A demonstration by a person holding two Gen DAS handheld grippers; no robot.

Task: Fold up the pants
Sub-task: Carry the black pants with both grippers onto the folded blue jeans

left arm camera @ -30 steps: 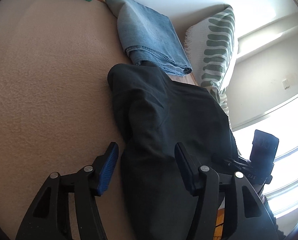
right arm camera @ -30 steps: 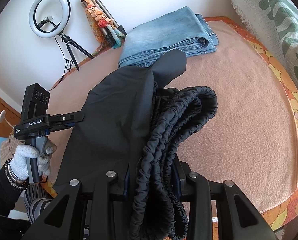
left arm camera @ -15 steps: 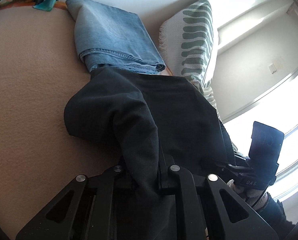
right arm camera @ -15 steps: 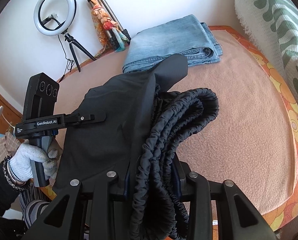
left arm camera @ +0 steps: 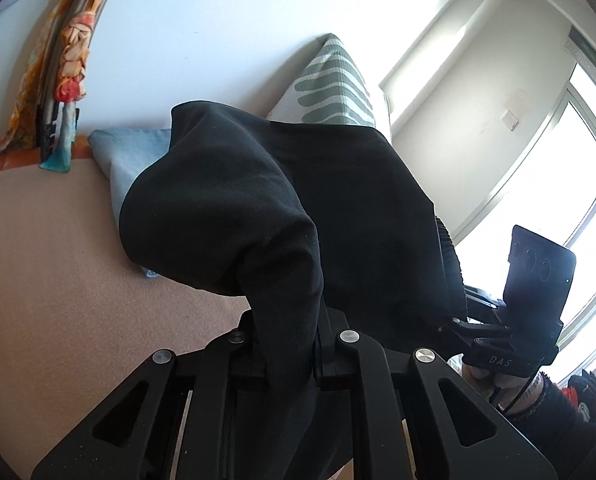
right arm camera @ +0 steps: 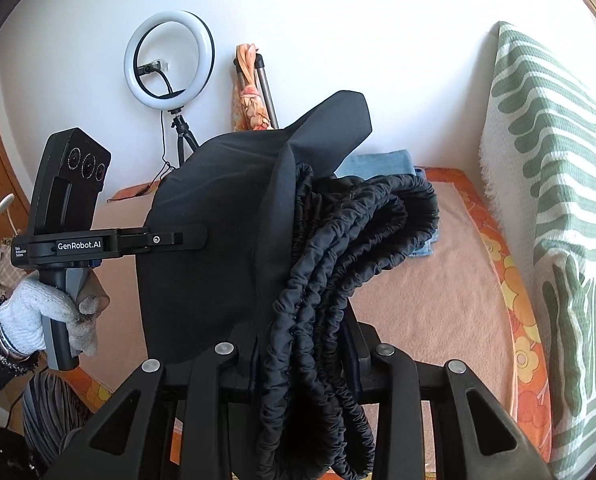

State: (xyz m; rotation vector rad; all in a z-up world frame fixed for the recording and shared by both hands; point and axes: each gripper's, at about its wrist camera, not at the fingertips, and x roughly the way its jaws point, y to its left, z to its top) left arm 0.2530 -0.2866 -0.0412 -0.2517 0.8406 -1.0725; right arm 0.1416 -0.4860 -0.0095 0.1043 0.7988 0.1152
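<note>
Right gripper point(right arm camera: 304, 354) is clamped on the black pants point(right arm camera: 218, 240) at the bunched elastic waistband point(right arm camera: 338, 264). Left gripper point(right arm camera: 202, 237), gloved hand point(right arm camera: 54, 320) holding it, meets the pants' left edge. Folded jeans point(right arm camera: 382, 162) behind the pants.

The black pants point(right arm camera: 226, 248) are seen as matt, smooth cloth with a gathered waistband. The pink-beige bed cover point(right arm camera: 430, 304) is shown as a rough, nubbly textile.

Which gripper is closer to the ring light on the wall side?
Left. The left gripper holds the black pants just below the ring light; the right gripper grips their waistband farther away.
</note>
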